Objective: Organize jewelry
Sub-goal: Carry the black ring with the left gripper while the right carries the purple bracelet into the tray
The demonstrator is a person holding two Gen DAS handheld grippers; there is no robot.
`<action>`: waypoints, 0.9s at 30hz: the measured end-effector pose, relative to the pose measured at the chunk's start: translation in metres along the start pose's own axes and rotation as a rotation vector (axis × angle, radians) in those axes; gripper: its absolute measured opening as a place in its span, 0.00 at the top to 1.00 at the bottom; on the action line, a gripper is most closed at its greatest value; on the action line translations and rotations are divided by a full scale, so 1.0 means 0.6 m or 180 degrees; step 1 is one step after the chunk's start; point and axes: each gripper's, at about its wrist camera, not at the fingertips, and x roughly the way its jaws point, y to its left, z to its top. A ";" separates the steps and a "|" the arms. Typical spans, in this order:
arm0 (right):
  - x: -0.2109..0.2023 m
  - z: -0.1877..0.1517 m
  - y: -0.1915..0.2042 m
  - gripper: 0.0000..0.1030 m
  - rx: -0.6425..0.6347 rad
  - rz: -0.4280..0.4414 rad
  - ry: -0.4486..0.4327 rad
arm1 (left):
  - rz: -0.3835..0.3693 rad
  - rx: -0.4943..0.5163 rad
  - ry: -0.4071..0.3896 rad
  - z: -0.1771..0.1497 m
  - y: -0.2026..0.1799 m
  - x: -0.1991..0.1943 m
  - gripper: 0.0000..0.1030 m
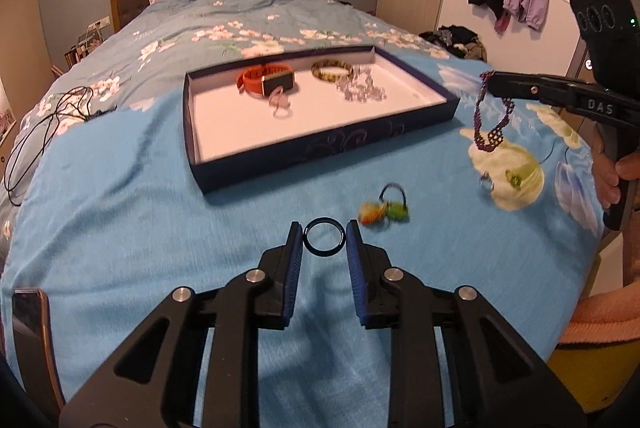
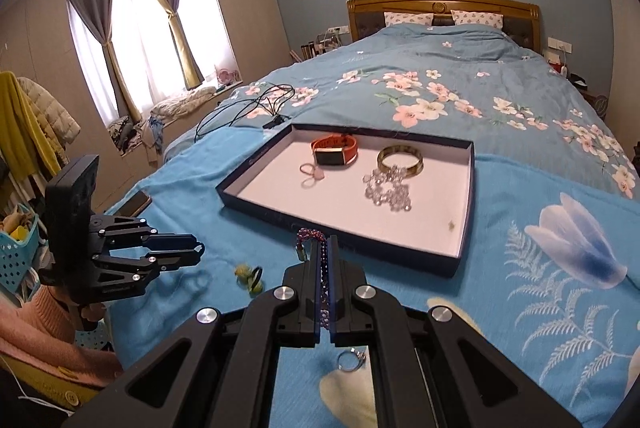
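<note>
From the left wrist, the left gripper [image 1: 324, 238] is clamped on a dark ring [image 1: 324, 241], lifted just above the blue bedspread [image 1: 120, 196], nearer the camera than the navy tray [image 1: 320, 148]. Right of the tray, the right gripper [image 1: 490, 84] dangles a purple beaded bracelet [image 1: 486, 126]. A hair tie with orange and green pom-poms [image 1: 386, 208] lies between tray and ring.

From the right wrist, the right gripper [image 2: 325, 248] has its jaws together on the purple bracelet [image 2: 310, 237], just short of the tray [image 2: 470, 196]. Inside the tray sit an orange watch [image 2: 334, 151], a gold bangle [image 2: 400, 158] and clear beads [image 2: 388, 190]. A silver ring [image 2: 351, 360] lies on the spread beneath the gripper
</note>
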 end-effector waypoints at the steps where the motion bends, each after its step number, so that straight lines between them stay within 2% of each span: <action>1: 0.001 0.004 0.000 0.99 -0.0013 -0.0005 -0.0011 | -0.0003 0.0004 -0.0018 0.004 0.000 -0.002 0.78; 18: 0.029 0.057 -0.026 0.99 0.0026 -0.0042 -0.0153 | 0.0073 0.0082 -0.0200 0.093 0.013 0.018 0.78; 27: 0.053 0.078 -0.045 0.99 0.0079 -0.0060 -0.0161 | 0.0130 0.0108 -0.0168 0.125 0.014 0.052 0.78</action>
